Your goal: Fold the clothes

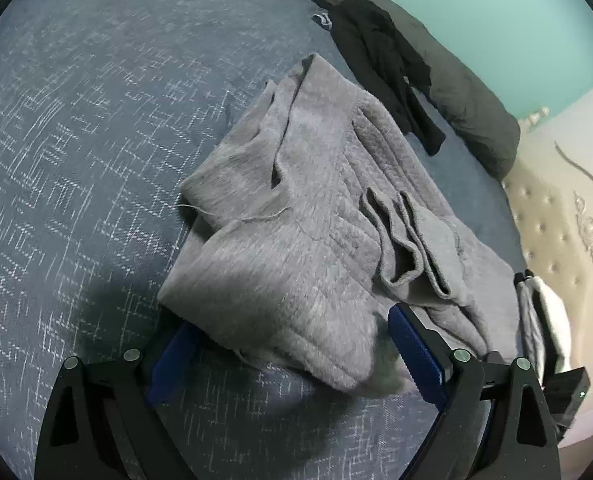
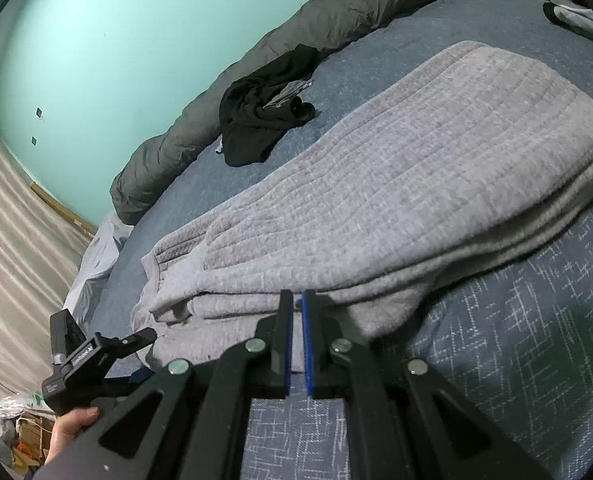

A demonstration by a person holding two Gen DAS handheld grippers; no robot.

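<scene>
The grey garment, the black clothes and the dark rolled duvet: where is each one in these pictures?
grey garment (image 2: 396, 168): right wrist view, middle of its top layer.
black clothes (image 2: 256, 120): right wrist view, centre of the heap.
dark rolled duvet (image 1: 468, 92): left wrist view, its side.

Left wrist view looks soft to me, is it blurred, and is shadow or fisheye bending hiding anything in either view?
Left wrist view: the grey garment is slightly smeared near the open left gripper, whose shadow darkens the bedspread. Right wrist view: sharper; the wall bows strongly at the rim; the right gripper is nearly shut at the garment's edge.

One grey garment (image 2: 396, 168), one black garment (image 2: 256, 128)
</scene>
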